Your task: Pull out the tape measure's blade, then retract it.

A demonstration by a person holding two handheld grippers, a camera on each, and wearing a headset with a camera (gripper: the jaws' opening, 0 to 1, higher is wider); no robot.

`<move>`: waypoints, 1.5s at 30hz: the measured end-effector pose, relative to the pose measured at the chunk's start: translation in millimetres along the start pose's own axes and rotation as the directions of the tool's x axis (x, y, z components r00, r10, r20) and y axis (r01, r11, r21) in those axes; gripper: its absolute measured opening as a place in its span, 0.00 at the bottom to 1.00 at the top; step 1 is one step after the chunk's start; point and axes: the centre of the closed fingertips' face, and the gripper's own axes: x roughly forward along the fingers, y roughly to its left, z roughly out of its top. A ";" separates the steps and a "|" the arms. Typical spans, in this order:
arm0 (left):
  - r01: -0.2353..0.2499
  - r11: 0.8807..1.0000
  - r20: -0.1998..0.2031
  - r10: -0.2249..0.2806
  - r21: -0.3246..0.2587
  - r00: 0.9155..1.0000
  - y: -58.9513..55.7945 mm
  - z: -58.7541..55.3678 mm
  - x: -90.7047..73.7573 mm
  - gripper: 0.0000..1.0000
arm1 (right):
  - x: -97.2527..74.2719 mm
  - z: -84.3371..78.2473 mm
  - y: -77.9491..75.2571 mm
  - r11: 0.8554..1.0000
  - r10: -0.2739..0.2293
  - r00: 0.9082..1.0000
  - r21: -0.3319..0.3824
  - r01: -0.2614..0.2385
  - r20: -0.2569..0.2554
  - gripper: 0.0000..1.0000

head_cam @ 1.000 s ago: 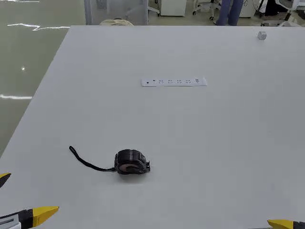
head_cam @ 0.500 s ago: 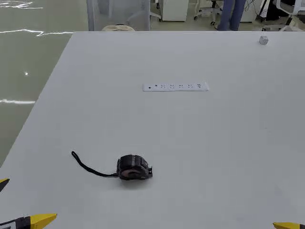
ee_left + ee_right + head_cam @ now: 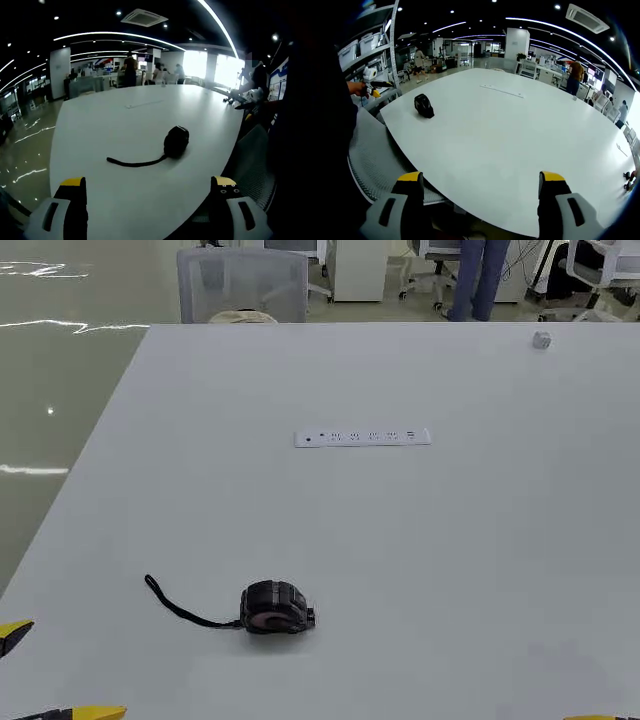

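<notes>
A black tape measure (image 3: 275, 608) lies on the white table (image 3: 420, 540) near the front left, blade retracted, its black wrist strap (image 3: 180, 608) trailing to the left. The left gripper (image 3: 55, 670) is at the bottom left corner, short of the tape measure, its yellow-tipped jaws wide apart and empty. In the left gripper view the tape measure (image 3: 176, 141) lies ahead of the open left gripper (image 3: 147, 182). The right gripper (image 3: 480, 176) stands open over the table's near edge, with the tape measure (image 3: 423, 105) far off to its left. One yellow fingertip (image 3: 598, 718) of it peeks in at the bottom right.
A white power strip (image 3: 362, 437) lies across the middle of the table. A small grey object (image 3: 541, 339) sits at the far right. A grey chair (image 3: 243, 285) stands behind the far edge. People stand in the room beyond.
The head camera has tilted, so the table sits lower in view. Both grippers' tips have sunk towards the bottom edge. The tape measure has not moved on the table.
</notes>
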 end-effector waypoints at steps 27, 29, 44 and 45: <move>0.215 0.959 -0.108 -0.198 0.185 0.974 -37.5 37.4 65.6 0.99 | 34.3 30.0 18.6 0.983 0.139 0.990 -0.118 -0.141 -0.021 0.95; 0.233 0.952 -0.115 -0.213 0.197 0.970 -41.4 41.0 70.9 0.99 | 36.9 35.8 19.7 0.981 0.150 0.989 -0.122 -0.150 -0.013 0.95; 0.338 0.892 -0.179 -0.296 0.300 0.938 -62.3 66.9 106.5 0.99 | 63.0 65.3 40.9 0.958 0.226 0.974 -0.178 -0.223 -0.001 0.94; 0.345 0.887 -0.185 -0.300 0.306 0.936 -63.7 68.1 108.8 0.99 | 64.8 66.6 42.9 0.956 0.232 0.973 -0.184 -0.228 -0.001 0.94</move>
